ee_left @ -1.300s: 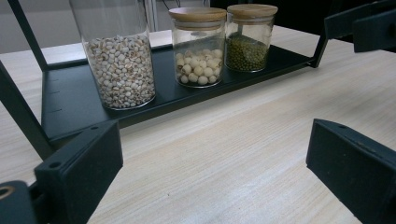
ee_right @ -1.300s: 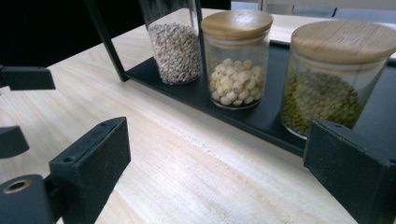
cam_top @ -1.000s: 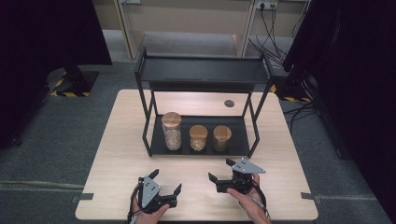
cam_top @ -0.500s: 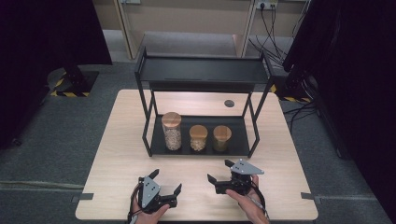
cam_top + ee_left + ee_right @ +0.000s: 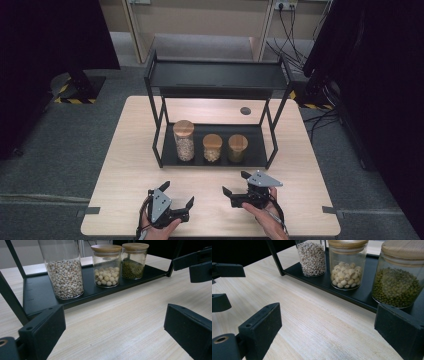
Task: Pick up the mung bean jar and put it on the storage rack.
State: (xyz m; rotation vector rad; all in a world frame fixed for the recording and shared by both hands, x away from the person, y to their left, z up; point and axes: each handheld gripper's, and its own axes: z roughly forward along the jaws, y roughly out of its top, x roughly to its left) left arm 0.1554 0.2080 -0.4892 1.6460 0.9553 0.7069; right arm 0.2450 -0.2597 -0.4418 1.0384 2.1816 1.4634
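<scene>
Three glass jars with wooden lids stand in a row on the bottom shelf of a black two-tier rack (image 5: 255,147). The tall jar (image 5: 183,140) holds pale grains, the middle jar (image 5: 212,147) round white seeds, the right jar (image 5: 237,148) green beans. Both grippers rest near the table's front edge, a little short of the rack. My left gripper (image 5: 176,194) is open with nothing between its jaws, and so is my right gripper (image 5: 236,184). Close up, the tall jar (image 5: 64,270), the middle jar (image 5: 106,265) and the green-bean jar (image 5: 397,275) stand beyond bare tabletop.
The light wooden table (image 5: 130,160) has a round cable hole (image 5: 245,110) behind the rack. The rack's top shelf (image 5: 215,75) is bare. Dark curtains and grey floor surround the table. The right gripper's jaws (image 5: 197,263) show at the right of the left gripper view.
</scene>
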